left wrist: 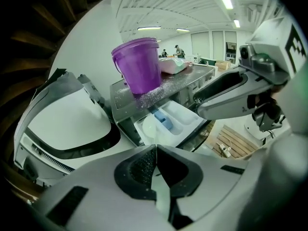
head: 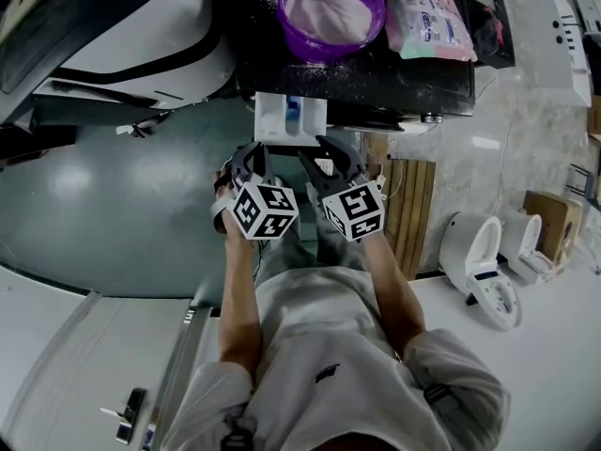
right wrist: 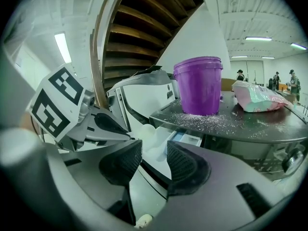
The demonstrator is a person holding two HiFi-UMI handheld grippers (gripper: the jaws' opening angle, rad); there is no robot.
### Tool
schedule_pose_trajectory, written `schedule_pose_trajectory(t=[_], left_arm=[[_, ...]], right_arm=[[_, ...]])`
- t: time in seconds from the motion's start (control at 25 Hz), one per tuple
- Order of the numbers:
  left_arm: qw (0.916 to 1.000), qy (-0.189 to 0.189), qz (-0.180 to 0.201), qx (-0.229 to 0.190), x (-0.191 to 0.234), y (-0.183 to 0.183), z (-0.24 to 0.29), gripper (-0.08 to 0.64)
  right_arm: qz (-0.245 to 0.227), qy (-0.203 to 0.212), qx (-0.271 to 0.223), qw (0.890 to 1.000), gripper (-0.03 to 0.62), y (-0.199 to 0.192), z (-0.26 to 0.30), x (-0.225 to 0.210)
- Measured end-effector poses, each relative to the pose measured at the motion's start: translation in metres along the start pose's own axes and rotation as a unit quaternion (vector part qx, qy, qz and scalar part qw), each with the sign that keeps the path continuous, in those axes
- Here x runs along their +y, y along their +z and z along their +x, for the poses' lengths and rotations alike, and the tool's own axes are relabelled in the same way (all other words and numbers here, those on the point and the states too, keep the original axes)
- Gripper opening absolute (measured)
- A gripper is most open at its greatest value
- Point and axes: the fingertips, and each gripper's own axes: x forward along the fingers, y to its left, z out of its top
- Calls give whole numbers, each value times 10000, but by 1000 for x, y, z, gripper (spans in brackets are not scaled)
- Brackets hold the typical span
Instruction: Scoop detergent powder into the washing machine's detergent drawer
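Note:
The white detergent drawer [head: 291, 120] stands pulled out of the machine, with a blue insert [left wrist: 166, 121] in it. My left gripper [head: 258, 158] is shut on the thin handle of a translucent white scoop [left wrist: 150, 126], whose bowl hangs over the drawer's [left wrist: 183, 121] left compartment. I cannot tell whether the scoop holds powder. My right gripper [head: 324, 158] is open and empty just right of the left one, in front of the drawer [right wrist: 185, 138]. The purple bucket [head: 331, 12] of powder stands on the machine's top, behind the drawer.
A pink detergent bag [head: 430, 22] lies right of the bucket on the dark top [right wrist: 231, 121], which is strewn with spilled powder. A large white machine with a round door [head: 122, 26] stands to the left. A wooden pallet [head: 408, 214] and white toilets [head: 479, 261] are on the right.

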Motion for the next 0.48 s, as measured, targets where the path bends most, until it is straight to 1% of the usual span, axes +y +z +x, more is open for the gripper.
schedule_pose_trajectory(t=[0.16, 0.32, 0.4, 0.48], left_arm=[[9999, -49, -112, 50, -1, -2, -1, 15], [9999, -57, -106, 57, 0, -3, -2, 15], [9996, -80, -262, -37, 1, -2, -4, 15], [9981, -164, -536, -240, 2, 1, -6, 15]], right_arm=[[-5, 0, 4, 10000, 163, 0, 0, 2], [-9, -2, 12, 10000, 163, 0, 0, 3], [-29, 0, 19, 10000, 163, 1, 0, 3], [-72, -15, 32, 10000, 163, 1, 1, 1]])
